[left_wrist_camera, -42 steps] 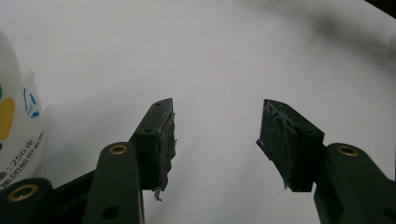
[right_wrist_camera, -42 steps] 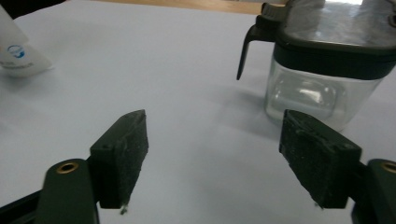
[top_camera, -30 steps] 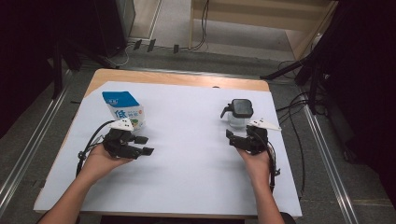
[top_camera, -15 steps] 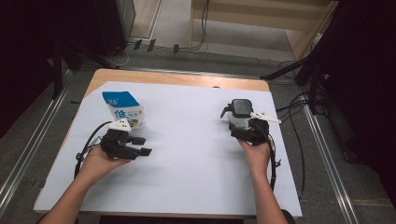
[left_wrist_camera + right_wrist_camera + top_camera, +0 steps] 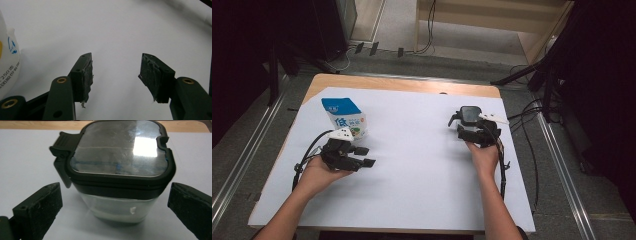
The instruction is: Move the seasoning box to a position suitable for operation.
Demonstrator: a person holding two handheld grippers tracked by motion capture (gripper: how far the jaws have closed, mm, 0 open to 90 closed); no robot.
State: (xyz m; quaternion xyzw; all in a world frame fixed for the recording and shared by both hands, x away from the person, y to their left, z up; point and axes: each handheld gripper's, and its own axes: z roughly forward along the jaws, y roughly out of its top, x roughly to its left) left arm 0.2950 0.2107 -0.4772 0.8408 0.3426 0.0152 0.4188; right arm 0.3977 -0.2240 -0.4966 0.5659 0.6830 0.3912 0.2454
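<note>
Compared with the frame a second earlier, the right gripper (image 5: 472, 131) has advanced up to the container (image 5: 469, 115), while the left gripper (image 5: 358, 156) has stayed in nearly the same place beside the milk carton (image 5: 346, 116).

Table (image 5: 412, 200): white-covered surface beneath both sets of jaws, with a wooden edge beyond the container.

Milk carton: blue and white, upright, to the outer left of the left gripper's jaws and clear of them; in the left gripper view its printed side (image 5: 7, 67) stands at the left margin.

Container (image 5: 120, 170): clear body, black-rimmed lid with a clear panel and a latch flap at its left. It stands on the table just ahead of the right gripper's jaws and centred on the gap between them; neither pad touches it.

Right gripper (image 5: 115, 207): jaws spread wider than the container, holding nothing.

Left gripper (image 5: 115, 75): jaws parted widely over bare table, holding nothing.
</note>
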